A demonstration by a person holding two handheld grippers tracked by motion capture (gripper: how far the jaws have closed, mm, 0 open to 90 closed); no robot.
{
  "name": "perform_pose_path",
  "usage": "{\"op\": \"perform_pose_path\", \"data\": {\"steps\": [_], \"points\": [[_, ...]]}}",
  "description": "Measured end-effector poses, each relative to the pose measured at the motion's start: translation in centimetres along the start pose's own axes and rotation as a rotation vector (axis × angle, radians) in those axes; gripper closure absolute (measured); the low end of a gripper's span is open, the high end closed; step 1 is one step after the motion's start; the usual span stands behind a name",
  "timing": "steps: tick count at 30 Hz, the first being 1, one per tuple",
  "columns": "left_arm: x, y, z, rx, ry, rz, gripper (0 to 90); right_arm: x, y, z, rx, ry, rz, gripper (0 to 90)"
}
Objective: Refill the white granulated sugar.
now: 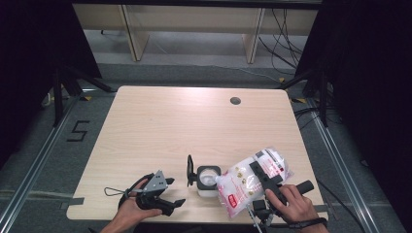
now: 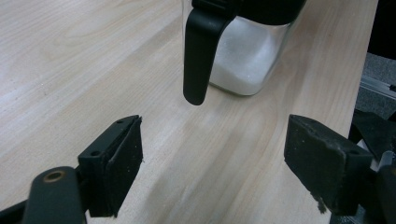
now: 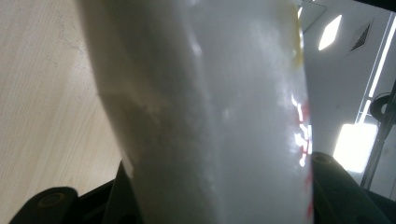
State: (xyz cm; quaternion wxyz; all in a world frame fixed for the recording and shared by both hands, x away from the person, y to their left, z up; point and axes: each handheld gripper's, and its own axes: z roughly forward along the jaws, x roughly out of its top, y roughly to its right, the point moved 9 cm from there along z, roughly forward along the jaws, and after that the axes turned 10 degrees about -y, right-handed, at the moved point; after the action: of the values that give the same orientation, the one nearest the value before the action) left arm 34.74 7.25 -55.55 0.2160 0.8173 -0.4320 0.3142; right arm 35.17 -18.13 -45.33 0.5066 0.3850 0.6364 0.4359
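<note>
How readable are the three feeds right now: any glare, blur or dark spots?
High view: table evenly lit, surroundings dark. Left gripper view: sharp on the wood, the container cut off at the top edge. Right gripper view: the bag sits too close, soft and washed out, with bright ceiling lights glaring at the right.

High view above table (image 1: 160,121), gripper views close-up — bag (image 1: 252,179) shared with right's
</note>
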Motion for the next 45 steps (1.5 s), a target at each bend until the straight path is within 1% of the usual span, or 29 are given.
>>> {"op": "perform_pose_path", "data": {"steps": [4,6,9,10,11,12,14,17,18,20,22,23,24,25,27,28,29,30,31,33,34,35,38,39,40,41,42,44,45], "points": [[0.05,-0.11,-0.02,0.002,0.0,-0.003,19.2,-0.07,-0.04,0.0,0.002,-0.002,0.0,57.0],[0.02,0.03,0.01,-0.003,0.003,-0.007,19.2,-0.37,-0.36,-0.11,0.024,-0.027,0.026,57.2],[0.04,-0.12,-0.06,0.002,-0.001,-0.001,19.2,-0.3,-0.33,-0.07,0.011,-0.017,0.029,57.3],[0.04,-0.12,-0.06,0.002,-0.001,-0.001,19.2,-0.27,-0.19,-0.05,0.01,-0.009,0.013,57.4],[0.0,-0.12,-0.03,0.003,-0.002,-0.002,19.2,-0.29,-0.16,-0.03,0.011,-0.009,0.014,57.4],[-0.12,-0.27,-0.03,0.011,-0.014,0.011,19.2,-0.37,-0.2,-0.06,0.011,-0.016,0.027,57.4],[0.06,0.01,-0.02,-0.003,0.004,-0.007,19.2,-0.24,0.07,-0.03,0.002,-0.001,-0.001,57.5],[0.07,-0.1,-0.04,0.0,0.0,-0.003,19.2,-0.29,0.09,0.0,0.001,0.0,0.008,57.6],[0.05,-0.11,-0.03,0.001,-0.001,-0.002,19.2,-0.42,-0.22,0.01,0.013,-0.01,0.035,57.6],[0.06,-0.1,-0.05,-0.002,-0.003,-0.002,19.2,-0.54,-0.16,-0.06,0.024,-0.016,0.018,57.7],[0.07,-0.11,-0.05,-0.003,-0.004,-0.003,19.2,-0.62,-0.16,-0.01,0.013,-0.017,0.035,57.8],[0.05,-0.1,-0.06,-0.003,-0.004,-0.002,19.1,-0.46,0.08,0.07,0.005,0.003,0.017,57.8],[0.05,-0.1,-0.06,-0.003,-0.004,-0.002,19.2,-0.46,0.08,0.07,0.005,0.003,0.017,57.8],[0.04,-0.1,-0.07,-0.002,-0.004,0.0,19.2,-0.6,0.04,0.02,0.02,-0.004,0.03,57.9],[0.11,-0.02,-0.07,-0.006,0.002,-0.006,19.2,-0.74,-0.1,-0.02,0.023,-0.011,0.052,58.0],[0.15,-0.03,-0.07,-0.007,0.004,0.003,19.1,-0.71,-0.26,0.01,0.03,-0.01,0.075,58.1],[0.17,-0.09,-0.08,-0.003,0.005,0.013,19.2,-0.49,0.08,0.11,0.003,0.016,0.065,58.1],[0.17,-0.09,-0.08,-0.003,0.005,0.013,19.2,-0.58,0.09,0.1,0.012,0.011,0.067,58.2],[0.12,-0.02,-0.04,-0.006,0.003,-0.005,19.2,-0.71,-0.21,0.12,0.028,0.002,0.099,58.2],[0.11,0.03,-0.03,-0.008,0.003,-0.007,19.2,-0.69,-0.14,0.18,0.026,0.011,0.093,58.2],[0.11,0.03,-0.03,-0.008,0.003,-0.007,19.2,-0.85,-0.36,0.16,0.038,-0.002,0.097,58.2],[0.05,-0.1,-0.06,-0.003,-0.005,-0.001,19.2,-0.78,-0.16,0.26,0.023,0.011,0.078,58.2],[0.12,0.04,0.03,-0.006,0.005,-0.008,19.2,-0.75,-0.14,0.29,0.015,0.019,0.081,58.3],[0.11,-0.02,0.0,-0.002,0.002,-0.001,19.1,-0.79,-0.15,0.25,0.022,0.013,0.073,58.3],[0.14,-0.22,-0.04,0.004,-0.001,0.03,19.2,-0.78,-0.13,0.25,0.021,0.012,0.07,58.4],[0.12,-0.22,-0.04,0.003,-0.003,0.028,19.2,-0.84,-0.3,0.22,0.032,0.0,0.08,58.4],[0.17,-0.14,-0.01,0.001,0.004,0.024,19.1,-0.76,-0.28,0.22,0.021,0.005,0.08,58.3],[0.17,-0.13,0.01,-0.002,0.005,0.023,19.2,-0.69,-0.25,0.14,0.032,-0.001,0.053,58.4],[0.08,-0.13,0.0,0.002,-0.001,0.008,19.2,-0.71,-0.36,0.1,0.032,-0.008,0.075,58.4]]}}
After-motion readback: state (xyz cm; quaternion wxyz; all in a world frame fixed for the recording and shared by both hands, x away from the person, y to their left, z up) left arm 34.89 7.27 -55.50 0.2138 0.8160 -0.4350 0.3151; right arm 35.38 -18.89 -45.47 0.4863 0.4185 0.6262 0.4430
